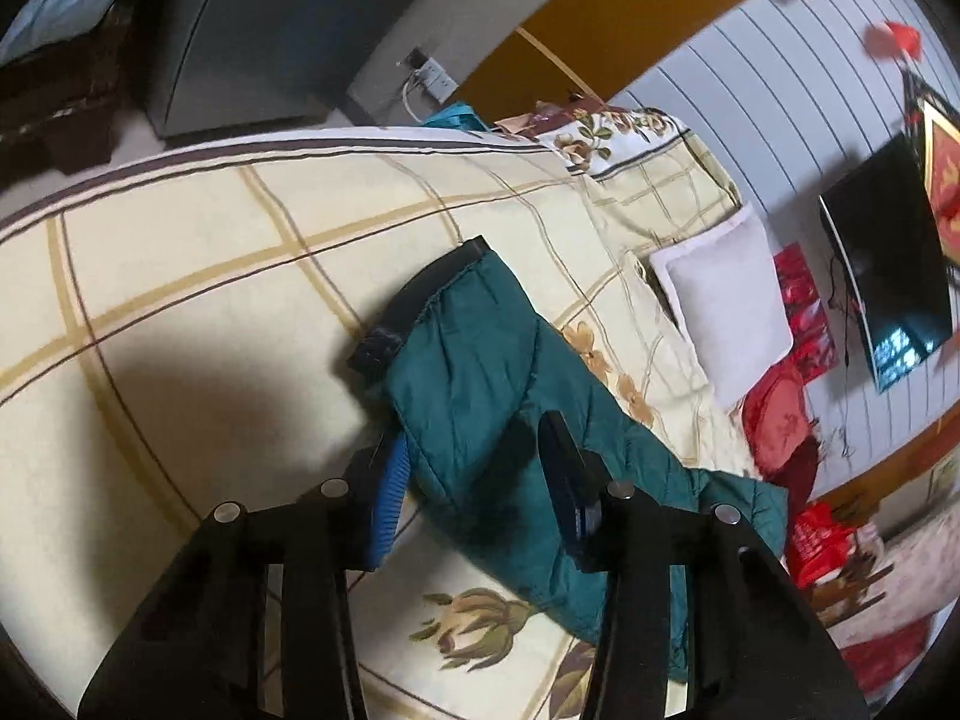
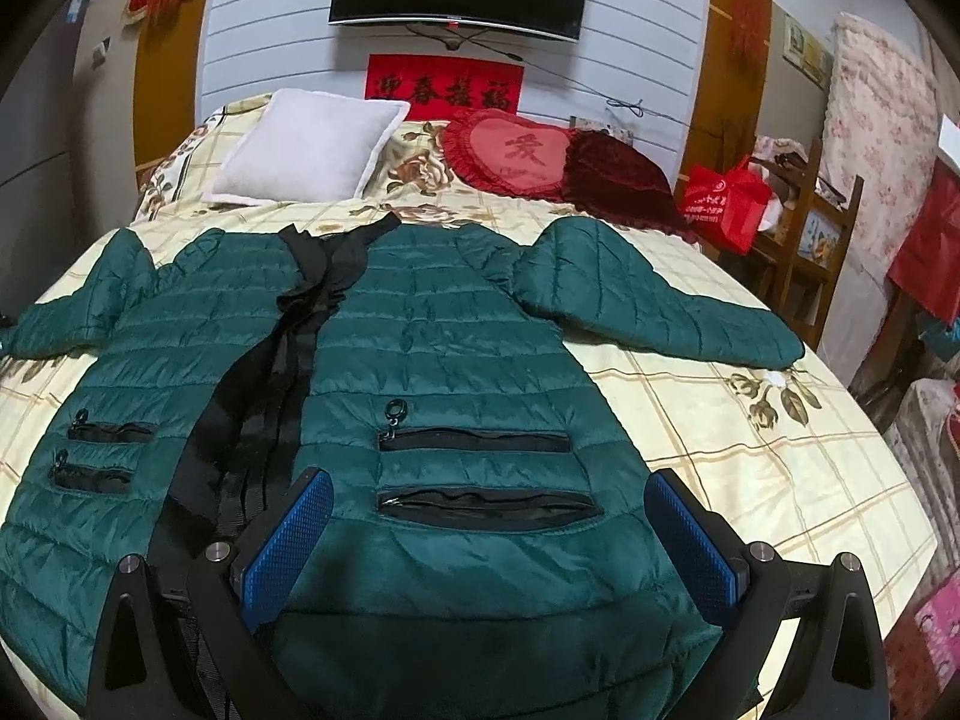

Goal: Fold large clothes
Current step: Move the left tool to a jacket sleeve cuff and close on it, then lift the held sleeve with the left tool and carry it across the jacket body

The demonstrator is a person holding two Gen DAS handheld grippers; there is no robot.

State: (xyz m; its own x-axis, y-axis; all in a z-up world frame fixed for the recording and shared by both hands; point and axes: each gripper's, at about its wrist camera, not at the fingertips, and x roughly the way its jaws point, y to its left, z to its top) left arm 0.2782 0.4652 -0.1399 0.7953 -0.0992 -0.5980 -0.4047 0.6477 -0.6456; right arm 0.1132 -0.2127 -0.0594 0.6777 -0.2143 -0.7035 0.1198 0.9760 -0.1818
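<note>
Jacket, green quilted, spread flat front-up on bed, sleeves out to both sides. Left gripper: jaws partly closed astride one sleeve; whether the pads press it, cannot tell. Right gripper: jaws wide apart over the hem, holding nothing.

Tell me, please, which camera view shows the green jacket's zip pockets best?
The right wrist view: the jacket lies spread front-up, its zip pockets plainly visible. The left wrist view shows only one sleeve with its black cuff, no pockets.
</note>
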